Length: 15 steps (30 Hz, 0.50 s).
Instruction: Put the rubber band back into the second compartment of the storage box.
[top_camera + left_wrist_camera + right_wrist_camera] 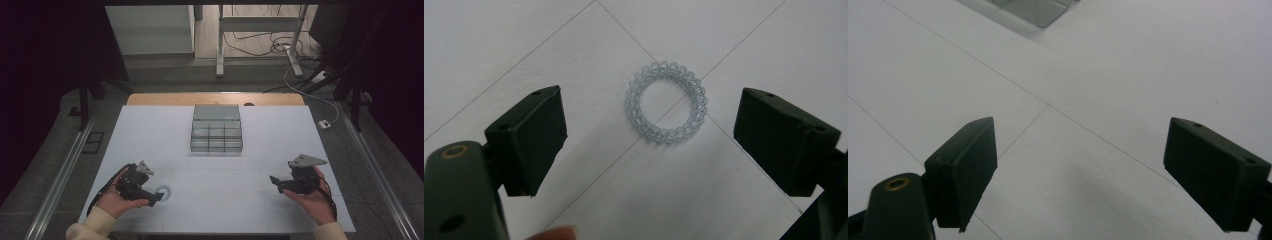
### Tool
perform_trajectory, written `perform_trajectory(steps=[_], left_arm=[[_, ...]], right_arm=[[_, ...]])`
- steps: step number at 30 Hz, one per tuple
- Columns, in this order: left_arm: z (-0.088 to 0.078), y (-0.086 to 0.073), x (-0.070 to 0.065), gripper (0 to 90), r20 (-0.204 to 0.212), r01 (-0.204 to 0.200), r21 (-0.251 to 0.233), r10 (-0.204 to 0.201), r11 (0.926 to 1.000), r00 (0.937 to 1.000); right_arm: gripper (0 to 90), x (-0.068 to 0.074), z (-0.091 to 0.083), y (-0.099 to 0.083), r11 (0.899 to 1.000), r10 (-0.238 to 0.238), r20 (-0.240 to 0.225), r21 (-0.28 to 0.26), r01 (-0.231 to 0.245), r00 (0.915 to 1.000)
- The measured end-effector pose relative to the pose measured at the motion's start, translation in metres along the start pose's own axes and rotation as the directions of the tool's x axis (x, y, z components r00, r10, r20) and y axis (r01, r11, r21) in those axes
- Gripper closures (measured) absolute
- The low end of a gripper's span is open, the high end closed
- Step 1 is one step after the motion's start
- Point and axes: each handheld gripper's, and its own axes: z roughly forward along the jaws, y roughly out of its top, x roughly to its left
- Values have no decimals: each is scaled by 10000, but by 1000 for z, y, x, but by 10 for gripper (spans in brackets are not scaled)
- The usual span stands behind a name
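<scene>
Pale-blue translucent beads make up the small bracelet (666, 102), which lies flat on the white table (150, 130) near the person's front edge, at the left. The left gripper (159, 195) is held low over it with its jaws spread wide apart — a stance judged to be a lining-up for a pick, since the ring is seen centred between the two black pads in the left gripper view, a little ahead of them and touched by neither. Nothing is gripped. Because the bracelet lies flat and thin on the table, the jaws would probably have to be brought down on either side of it before being closed.

The right gripper (273, 179) is held at the right side of the table, well apart from the bracelet, open and empty — apparently kept in waiting. Its jaws are pointed towards the grey compartmented box (216, 133) that stands at the middle of the table, farther back.
</scene>
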Motion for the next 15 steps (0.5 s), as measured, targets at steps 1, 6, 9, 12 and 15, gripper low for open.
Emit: perform_trajectory(steps=[1,6,9,12,15], left_arm=[[0,0,0,144,0,0,0,0,10000,10000],[0,0,0,144,2,14,12,-14,10000,10000],[-1,0,1,144,8,-28,66,28,10000,10000],[-3,-1,1,145,-18,35,-37,-35,10000,10000],[-3,1,1,146,-18,15,-53,-15,10000,10000]], right_arm=[[138,0,0,0,10000,0,-1,0,0,10000],[138,0,0,0,10000,-20,-7,7,20,10000],[138,1,0,0,10000,-42,-23,15,42,10000],[138,1,0,0,10000,-27,-13,-21,27,10000],[138,1,0,0,10000,-31,-12,0,31,10000]])
